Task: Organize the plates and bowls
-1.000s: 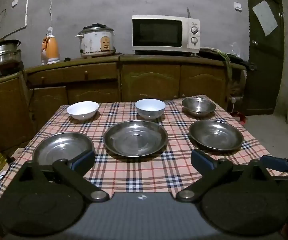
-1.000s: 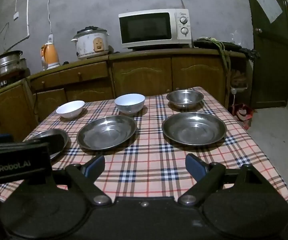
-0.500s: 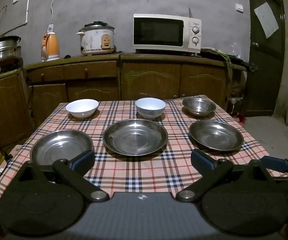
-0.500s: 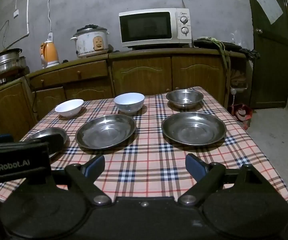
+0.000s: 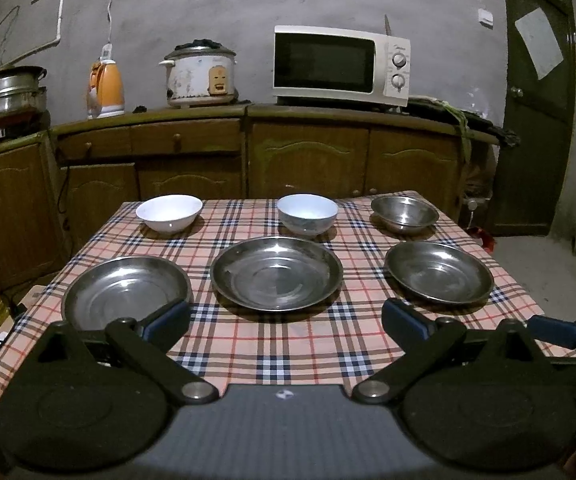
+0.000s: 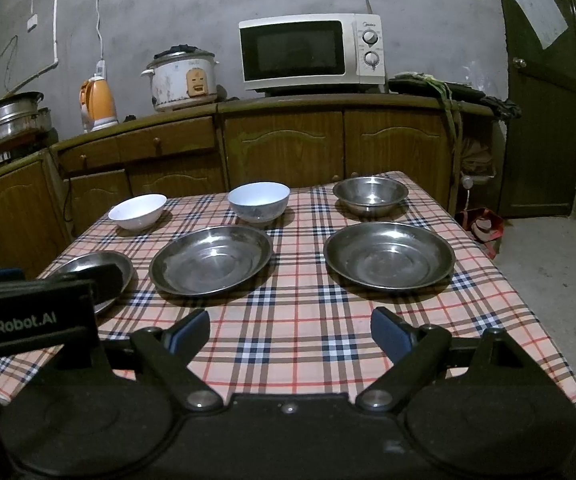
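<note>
Both grippers, left gripper (image 5: 284, 314) and right gripper (image 6: 288, 326), hover with jaws wide apart, seemingly above the table (image 5: 272, 344) edge.

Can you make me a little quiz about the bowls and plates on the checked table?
1. How many steel plates lie in the near row?
2. True or false: the steel bowl stands at the far right, behind the right plate.
3. Which holds something: A) the left claw, B) the right claw, C) neither?

Key:
1. Three: left plate, middle plate and right plate.
2. True; the two white bowls stand to its left.
3. C. Both claws are open above the tablecloth.
</note>
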The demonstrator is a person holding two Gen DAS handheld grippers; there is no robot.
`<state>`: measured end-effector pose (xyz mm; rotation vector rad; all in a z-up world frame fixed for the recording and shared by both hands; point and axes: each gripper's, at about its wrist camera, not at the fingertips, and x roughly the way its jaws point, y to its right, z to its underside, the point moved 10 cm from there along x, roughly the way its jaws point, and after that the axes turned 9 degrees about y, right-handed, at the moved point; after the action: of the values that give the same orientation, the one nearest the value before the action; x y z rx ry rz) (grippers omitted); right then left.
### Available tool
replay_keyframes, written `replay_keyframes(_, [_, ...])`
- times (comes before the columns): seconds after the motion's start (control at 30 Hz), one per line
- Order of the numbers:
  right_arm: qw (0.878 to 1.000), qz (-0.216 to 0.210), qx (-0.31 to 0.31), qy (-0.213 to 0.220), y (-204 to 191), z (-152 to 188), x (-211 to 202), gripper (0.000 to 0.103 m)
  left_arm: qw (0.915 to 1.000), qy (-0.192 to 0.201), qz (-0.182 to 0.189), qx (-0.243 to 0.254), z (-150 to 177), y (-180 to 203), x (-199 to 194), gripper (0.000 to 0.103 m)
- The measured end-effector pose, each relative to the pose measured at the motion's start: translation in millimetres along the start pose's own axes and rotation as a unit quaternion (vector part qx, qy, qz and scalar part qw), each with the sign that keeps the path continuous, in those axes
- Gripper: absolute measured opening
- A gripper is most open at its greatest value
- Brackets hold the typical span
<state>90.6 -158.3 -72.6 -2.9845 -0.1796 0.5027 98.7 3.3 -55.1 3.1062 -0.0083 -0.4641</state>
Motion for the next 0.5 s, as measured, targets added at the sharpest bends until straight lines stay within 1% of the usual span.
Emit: replay_keyframes(0.5, [1.0,0.002,-0.002,-0.005,-1.5,5.2,5.6,0.103,1.0,-0.003,-0.002,-0.003,3.3,-8.4,4.9,0.103])
